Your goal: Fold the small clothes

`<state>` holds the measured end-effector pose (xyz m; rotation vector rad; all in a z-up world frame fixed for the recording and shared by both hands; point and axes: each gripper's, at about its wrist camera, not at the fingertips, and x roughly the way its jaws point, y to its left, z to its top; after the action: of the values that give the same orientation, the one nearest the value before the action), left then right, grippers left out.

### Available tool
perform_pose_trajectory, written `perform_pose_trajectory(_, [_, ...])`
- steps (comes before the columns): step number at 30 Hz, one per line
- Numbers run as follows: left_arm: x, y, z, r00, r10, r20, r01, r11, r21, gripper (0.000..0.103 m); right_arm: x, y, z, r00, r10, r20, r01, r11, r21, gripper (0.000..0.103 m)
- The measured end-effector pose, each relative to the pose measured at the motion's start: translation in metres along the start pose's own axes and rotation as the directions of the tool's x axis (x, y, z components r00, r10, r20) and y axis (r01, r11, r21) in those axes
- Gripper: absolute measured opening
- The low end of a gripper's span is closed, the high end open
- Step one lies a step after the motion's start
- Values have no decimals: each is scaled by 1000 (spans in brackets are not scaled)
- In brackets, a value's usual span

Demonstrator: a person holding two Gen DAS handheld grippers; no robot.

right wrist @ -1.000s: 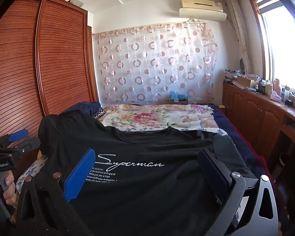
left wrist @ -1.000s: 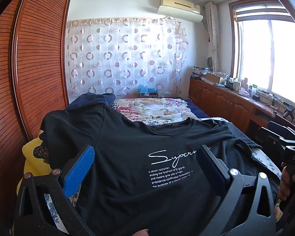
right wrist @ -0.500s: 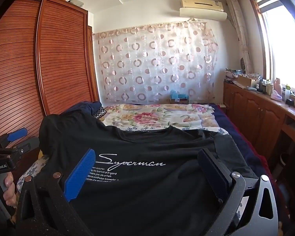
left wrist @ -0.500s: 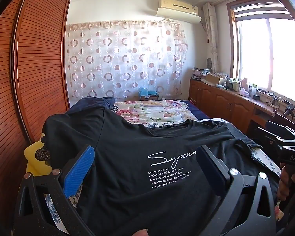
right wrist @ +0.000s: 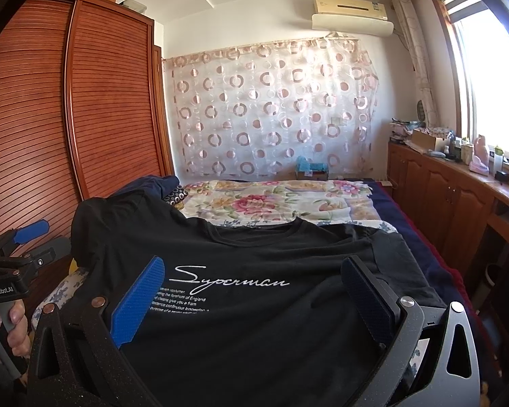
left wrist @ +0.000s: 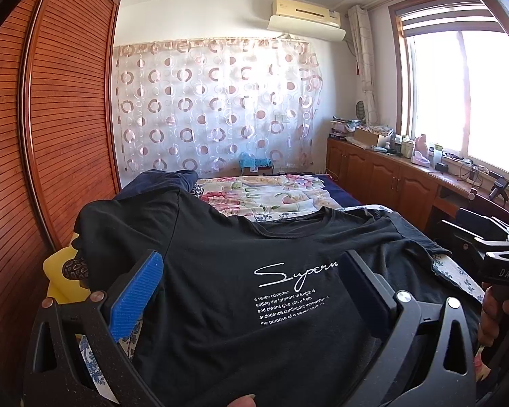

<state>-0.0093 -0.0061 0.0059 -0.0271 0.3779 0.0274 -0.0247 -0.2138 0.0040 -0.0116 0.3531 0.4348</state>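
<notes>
a sunlit bedroom with a slatted wooden wardrobe, a circle-patterned curtain and a bed under a floral cover.

a black t-shirt is lying flat and face up across the near end of the bed, its white script print showing, its collar pointing toward the curtain and its left sleeve draping over a raised heap. the left gripper and the right gripper are both hovering low above the shirt's front, each with its fingers spread wide and pinching nothing. a hand is gripping the left tool's handle at the left edge of the right wrist view.
</notes>
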Motion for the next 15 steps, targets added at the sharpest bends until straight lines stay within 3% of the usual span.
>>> perform_pose_trajectory(15, [-1,-1,-1,1000,2,1,-2,1000,2,103,1,0,0,1000,4,1,-4,1000,0,103])
